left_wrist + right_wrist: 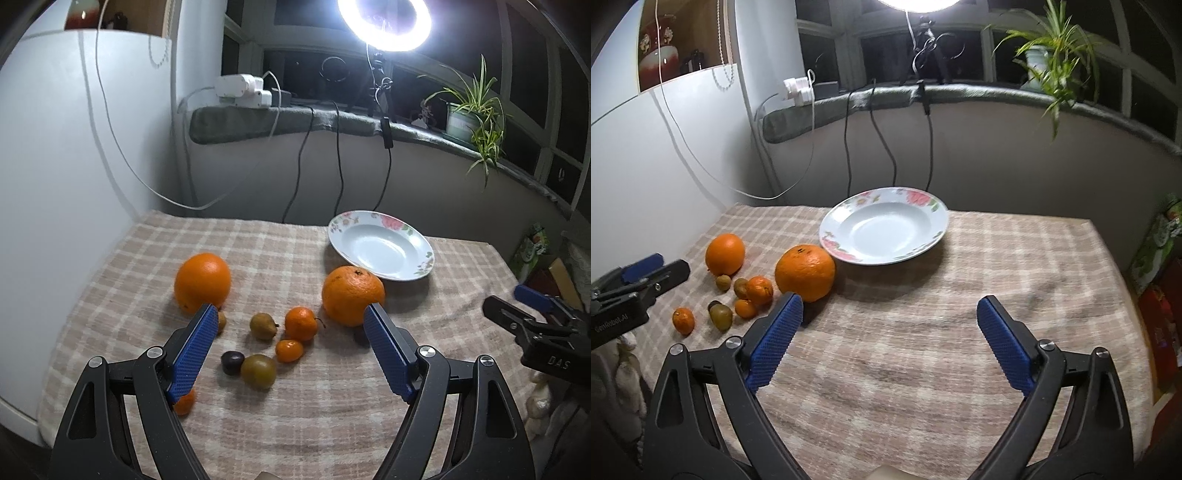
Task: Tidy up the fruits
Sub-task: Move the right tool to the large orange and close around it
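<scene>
A white plate with a flowered rim [421, 267] [831, 230] lies at the back of the checked tablecloth, with nothing in it. Two big oranges sit in front of it, one on the left [202, 282] [724, 254] and one beside the plate [352, 295] [805, 272]. Between them lie small tangerines [301, 323], green-brown fruits [259, 370] and a dark plum [232, 362]. My left gripper [290, 314] hangs open above the small fruits. Open as well, my right gripper [889, 308] hovers over bare cloth right of the fruit, holding nothing.
Cables hang from the grey windowsill [258, 122] behind the table. A ring light [384, 22] shines above it, and a potted plant [469, 110] stands at its right end. A white cabinet [55, 166] borders the table's left side. Boxes [1160, 240] stand past the right edge.
</scene>
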Motion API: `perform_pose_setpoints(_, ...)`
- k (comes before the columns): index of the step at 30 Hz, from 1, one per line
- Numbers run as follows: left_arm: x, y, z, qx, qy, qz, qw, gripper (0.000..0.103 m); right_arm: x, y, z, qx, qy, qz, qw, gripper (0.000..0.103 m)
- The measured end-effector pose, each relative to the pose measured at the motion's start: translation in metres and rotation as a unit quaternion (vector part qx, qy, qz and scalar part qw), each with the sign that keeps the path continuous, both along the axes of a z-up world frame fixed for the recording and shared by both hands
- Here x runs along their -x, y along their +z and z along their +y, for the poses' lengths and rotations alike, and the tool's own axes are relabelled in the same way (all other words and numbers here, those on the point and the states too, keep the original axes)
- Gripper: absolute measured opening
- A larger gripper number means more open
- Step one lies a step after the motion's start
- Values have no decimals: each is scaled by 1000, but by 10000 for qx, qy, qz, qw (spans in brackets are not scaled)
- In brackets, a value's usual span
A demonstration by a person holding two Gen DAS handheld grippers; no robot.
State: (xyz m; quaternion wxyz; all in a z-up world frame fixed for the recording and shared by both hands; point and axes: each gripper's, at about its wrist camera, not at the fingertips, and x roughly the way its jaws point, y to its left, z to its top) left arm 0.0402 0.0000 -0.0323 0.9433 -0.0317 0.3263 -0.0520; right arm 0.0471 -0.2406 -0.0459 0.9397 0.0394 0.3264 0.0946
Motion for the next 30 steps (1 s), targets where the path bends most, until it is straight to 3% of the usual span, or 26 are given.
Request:
perform_pose_setpoints(10, -23, -15, 2, 421, -517, 396, 9970, 81, -31, -12, 8, -535, 492, 395, 9966, 94)
perform_pose_setpoints(18, -49, -32, -4, 860, -1117, 895, 9860, 72, -64, -27, 15, -1199, 917, 916, 9843, 94)
perform_pose_setpoints(30, -78, -48, -23, 824, -1596, 1299, 9751, 68, -103, -51, 29, -1751, 1115, 1554, 9658, 94)
